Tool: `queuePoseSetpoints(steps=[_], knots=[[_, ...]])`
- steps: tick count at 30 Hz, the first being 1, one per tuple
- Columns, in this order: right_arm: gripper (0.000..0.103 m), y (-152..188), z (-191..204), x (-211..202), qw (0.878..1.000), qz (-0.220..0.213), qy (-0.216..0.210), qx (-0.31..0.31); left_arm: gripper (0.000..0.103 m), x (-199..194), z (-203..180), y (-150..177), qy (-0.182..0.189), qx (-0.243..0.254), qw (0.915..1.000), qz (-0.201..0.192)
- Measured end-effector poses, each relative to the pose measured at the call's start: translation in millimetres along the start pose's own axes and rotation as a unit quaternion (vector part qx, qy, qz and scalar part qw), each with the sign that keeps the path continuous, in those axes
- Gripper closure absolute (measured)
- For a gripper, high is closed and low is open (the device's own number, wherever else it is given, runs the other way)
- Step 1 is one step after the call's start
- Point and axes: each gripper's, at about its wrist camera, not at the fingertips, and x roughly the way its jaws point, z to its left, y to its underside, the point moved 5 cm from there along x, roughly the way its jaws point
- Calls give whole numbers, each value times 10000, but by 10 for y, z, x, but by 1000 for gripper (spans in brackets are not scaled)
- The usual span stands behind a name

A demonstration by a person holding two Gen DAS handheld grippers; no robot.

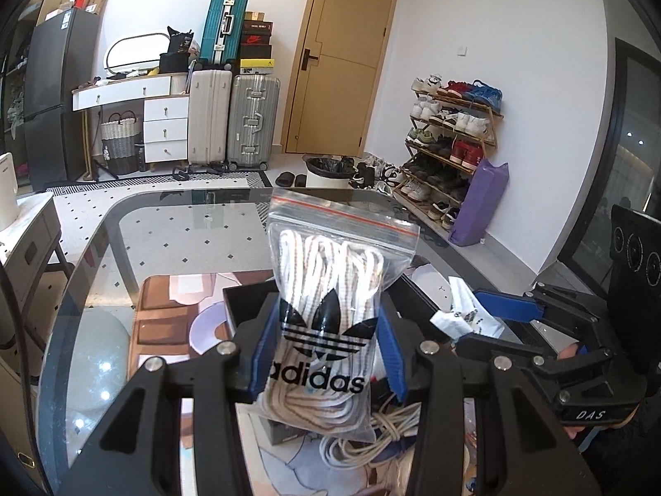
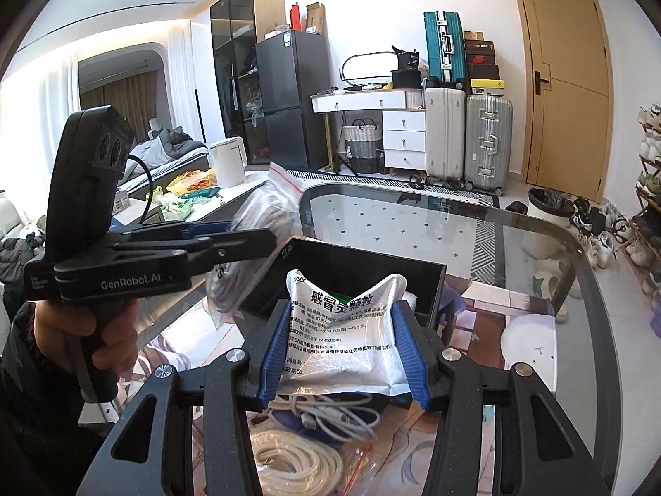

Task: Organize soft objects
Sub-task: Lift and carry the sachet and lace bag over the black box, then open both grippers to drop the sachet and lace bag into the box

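Progress: task looks partway; both grippers hold a soft packet above the desk, neither yet set down.
Left gripper (image 1: 326,347): narrowly parted, blue pads pinching a clear zip bag of white shoelaces with a black trefoil logo (image 1: 330,289), which stands upright between its fingers.
Right gripper (image 2: 343,351): narrowly parted, clamped on a white foil sachet printed with black text (image 2: 343,322), bowed between its pads.
Black open box (image 2: 372,268): just ahead of the right gripper, likely the destination.
Remaining: coiled white cords (image 2: 297,463) lie loose below the right gripper on the glass-topped desk (image 2: 537,239).
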Motion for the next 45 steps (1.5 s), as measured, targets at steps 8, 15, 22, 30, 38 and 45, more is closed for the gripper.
queuePoseSetpoints(steps=[8, 15, 22, 30, 38, 45], knots=[[53, -53, -46, 220, 9998, 144, -109, 1, 59, 226, 44, -56, 25, -43, 10000, 30], [53, -57, -65, 474, 9995, 291, -144, -22, 59, 371, 91, -38, 49, -17, 10000, 82], [53, -6, -78, 645, 9988, 463, -102, -124, 59, 491, 98, 26, 7, 81, 9999, 139], [53, 10, -169, 720, 9986, 503, -5, -159, 59, 629, 129, 115, 47, -33, 9996, 273], [53, 22, -215, 752, 9987, 500, 38, -123, 59, 651, 204, 195, 14, -45, 9994, 349], [53, 17, -238, 758, 9988, 465, 70, -100, 58, 645, 217, 232, -16, -4, 9992, 395]])
